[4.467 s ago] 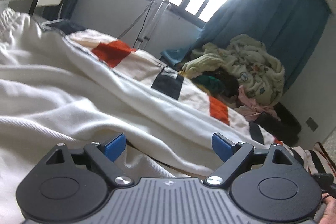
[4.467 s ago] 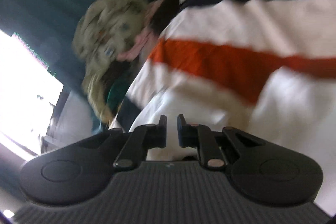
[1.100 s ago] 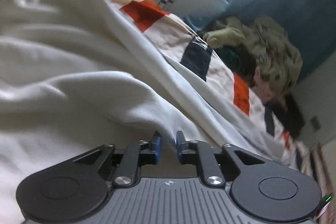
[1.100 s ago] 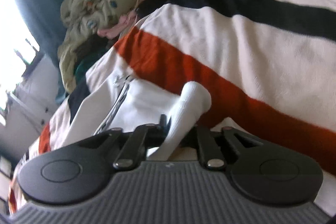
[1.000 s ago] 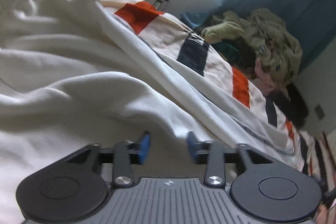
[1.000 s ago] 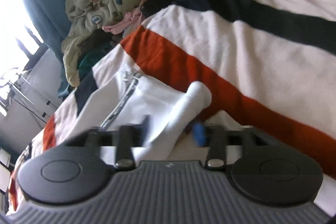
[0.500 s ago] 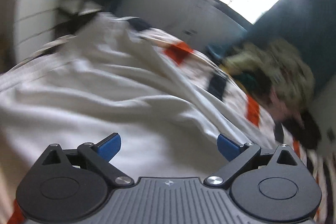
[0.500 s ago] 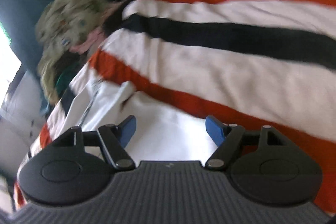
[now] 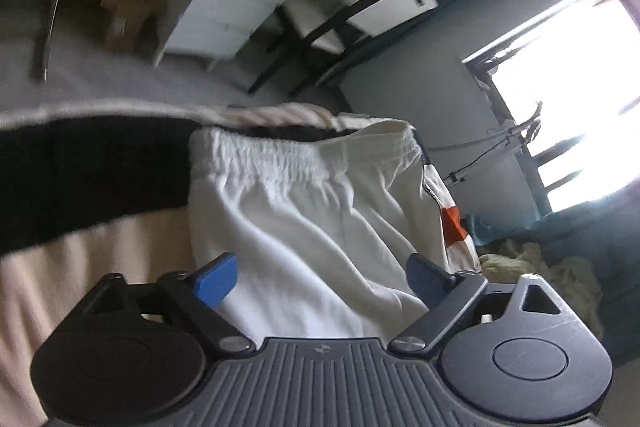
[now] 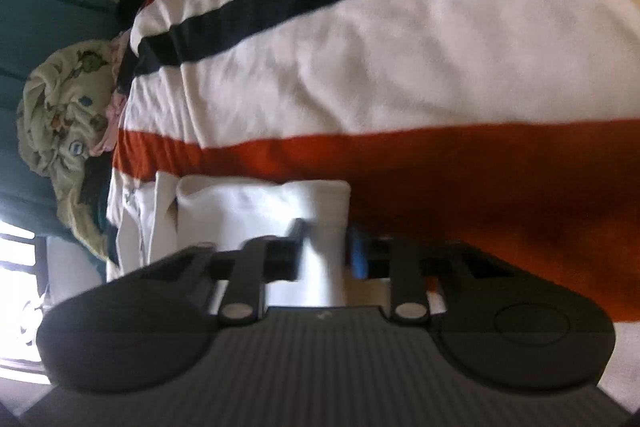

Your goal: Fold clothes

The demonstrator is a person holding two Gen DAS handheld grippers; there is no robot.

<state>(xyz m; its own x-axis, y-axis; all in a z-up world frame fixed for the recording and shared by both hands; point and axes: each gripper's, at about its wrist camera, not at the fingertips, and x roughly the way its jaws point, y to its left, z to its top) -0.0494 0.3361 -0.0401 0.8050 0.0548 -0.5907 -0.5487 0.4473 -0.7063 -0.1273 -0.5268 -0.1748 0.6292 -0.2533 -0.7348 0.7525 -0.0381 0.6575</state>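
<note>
My left gripper (image 9: 322, 277) hung over the white elastic-waisted cotton trousers (image 9: 304, 211), which lay on the striped fleece blanket (image 10: 360, 75), waistband at the far end. Behind them stood a white drawer unit (image 9: 248, 11) and, to its right, a black-framed chair (image 9: 320, 27). My right gripper (image 10: 326, 247) sat at the trousers' folded edge (image 10: 264, 203); a crumpled pile of printed bedding (image 10: 64, 115) lay far left of it.

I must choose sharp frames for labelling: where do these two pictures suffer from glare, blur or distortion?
Left wrist view: the window is blown out to white, the desk leans with fisheye bending, and the black stripe at left is smeared. Right wrist view: the closing right gripper and the white garment between its fingers are motion-blurred.
</note>
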